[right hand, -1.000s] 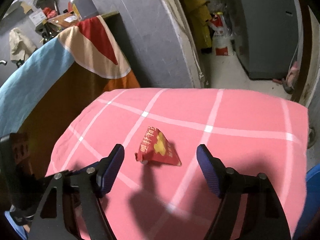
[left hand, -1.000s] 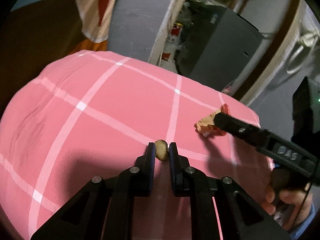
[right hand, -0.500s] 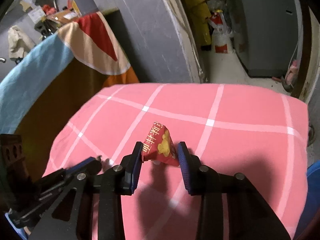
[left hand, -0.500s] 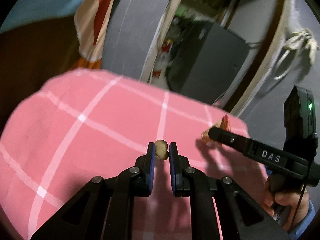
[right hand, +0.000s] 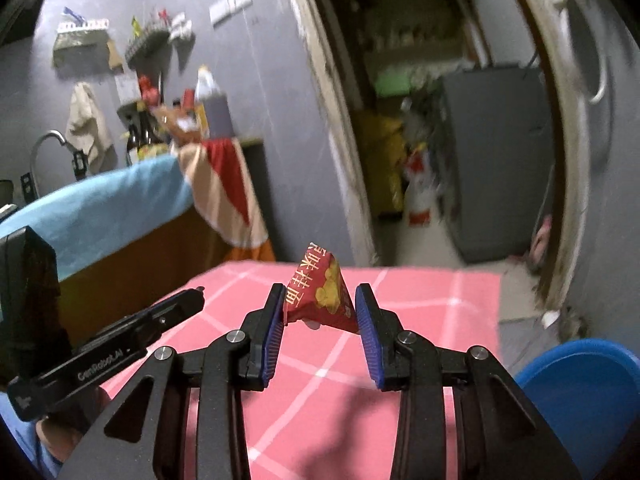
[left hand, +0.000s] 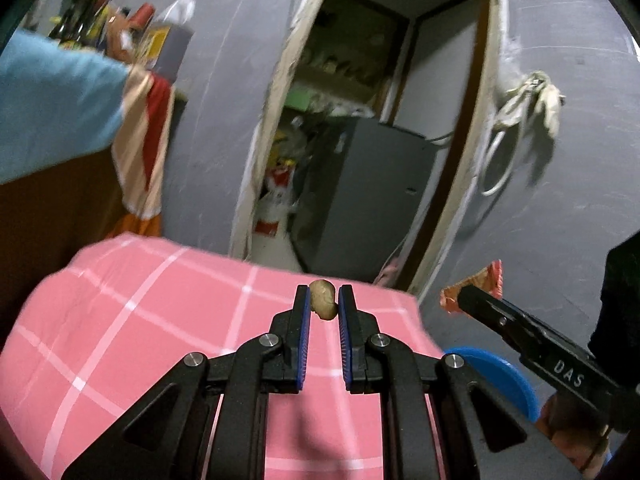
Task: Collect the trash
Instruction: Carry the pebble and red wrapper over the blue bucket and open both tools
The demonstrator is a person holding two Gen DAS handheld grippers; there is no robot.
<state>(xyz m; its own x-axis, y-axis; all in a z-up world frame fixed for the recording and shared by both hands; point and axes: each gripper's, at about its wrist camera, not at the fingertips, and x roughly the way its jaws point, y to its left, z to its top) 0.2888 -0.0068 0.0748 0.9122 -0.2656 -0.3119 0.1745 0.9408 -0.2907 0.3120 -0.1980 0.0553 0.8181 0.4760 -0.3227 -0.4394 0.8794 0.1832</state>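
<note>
While your left gripper (left hand: 324,306) pinches the small tan scrap (left hand: 323,299) right at its tips, keep the squeeze steady; the scrap sits high between the blue pads (left hand: 305,320), with little of it inside the jaws, so a jolt could flick it out. Your right gripper (right hand: 320,312) is clamped on the red snack wrapper (right hand: 322,292), pads pressing its two lower corners, the crumpled peak standing up above the fingertips. Both loads hang clear above the pink checked cloth (left hand: 140,320) beneath the jaws. Off to the right and lower than the right gripper lies a blue bin (right hand: 580,376); that looks the likely place for the trash, though its inside is hidden. I would carry the wrapper across first, bring the jaws over the blue rim, and only then let go. Swing the left gripper level and slowly after it, keeping the two tools apart so the fingers do not knock. Release the scrap low over the opening, since it may bounce.
</note>
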